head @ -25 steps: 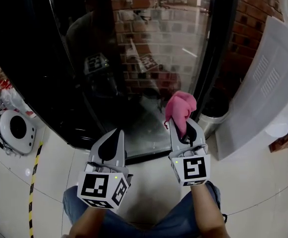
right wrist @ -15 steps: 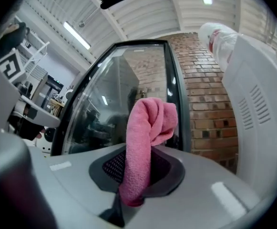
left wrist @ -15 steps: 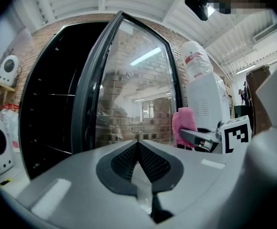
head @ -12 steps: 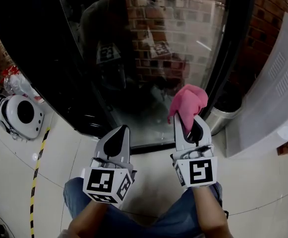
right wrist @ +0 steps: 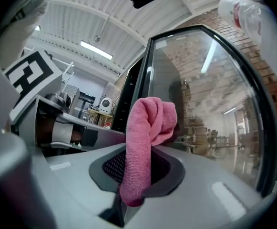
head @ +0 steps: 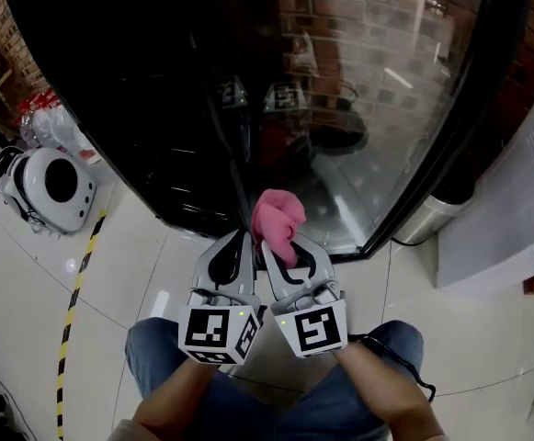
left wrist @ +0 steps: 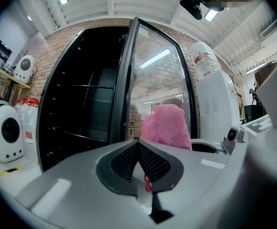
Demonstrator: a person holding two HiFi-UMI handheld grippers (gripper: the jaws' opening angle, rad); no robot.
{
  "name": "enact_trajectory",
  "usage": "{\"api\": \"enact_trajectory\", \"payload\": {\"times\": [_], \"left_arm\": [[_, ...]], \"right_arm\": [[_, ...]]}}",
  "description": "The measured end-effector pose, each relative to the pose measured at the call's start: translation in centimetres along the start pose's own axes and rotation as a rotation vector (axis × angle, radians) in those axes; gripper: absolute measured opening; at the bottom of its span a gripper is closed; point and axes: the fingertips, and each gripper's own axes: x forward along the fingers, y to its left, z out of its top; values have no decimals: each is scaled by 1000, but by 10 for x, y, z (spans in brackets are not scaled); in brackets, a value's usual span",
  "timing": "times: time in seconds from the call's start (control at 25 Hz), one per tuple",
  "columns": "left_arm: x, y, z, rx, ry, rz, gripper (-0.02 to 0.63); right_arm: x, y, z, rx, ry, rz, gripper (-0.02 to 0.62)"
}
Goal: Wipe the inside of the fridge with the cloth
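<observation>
1. Fridge (head: pixel 110 81): black cabinet, door open, interior dark. The left gripper view shows wire shelves inside.
2. Glass door (head: pixel 377 108): swung out to the right of the opening. It reflects brick wall and ceiling lights.
3. Floor (head: pixel 138 274): pale glossy tile, with a yellow-and-black tape line (head: pixel 73 310) at left.
4. White unit (head: pixel 515 237): stands right of the door, clear of it.
5. Round white device (head: pixel 51 186): on the floor left of the fridge, well apart from both grippers.
6. Person: forearms and blue trouser legs at the lower edge of the head view.
7. Left gripper (head: pixel 239 237): jaws closed pad to pad, with nothing gripped. It lies just beside the right gripper, tip pointing at the foot of the fridge.
8. Right gripper (head: pixel 280 246): jaws clamped on the cloth (head: pixel 278 217).
9. Cloth: pink, folded into a thick strip. One end hangs below the pads and the bunched top rises above them (right wrist: pixel 148 128). It is held in front of the fridge's lower edge, where door meets cabinet. Contact with the fridge cannot be determined.
</observation>
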Motion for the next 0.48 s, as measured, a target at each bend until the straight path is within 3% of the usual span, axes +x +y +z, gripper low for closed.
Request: {"api": "enact_trajectory", "payload": {"times": [0.24,0.48], "left_arm": [[-2,16,-10,-6,1,3,9],[5,9,-9,-27,-8,-31,9]], "right_arm": [[20,18,-28,-12,57,16,58],[10,3,-37,-59,86,-30,58]]}}
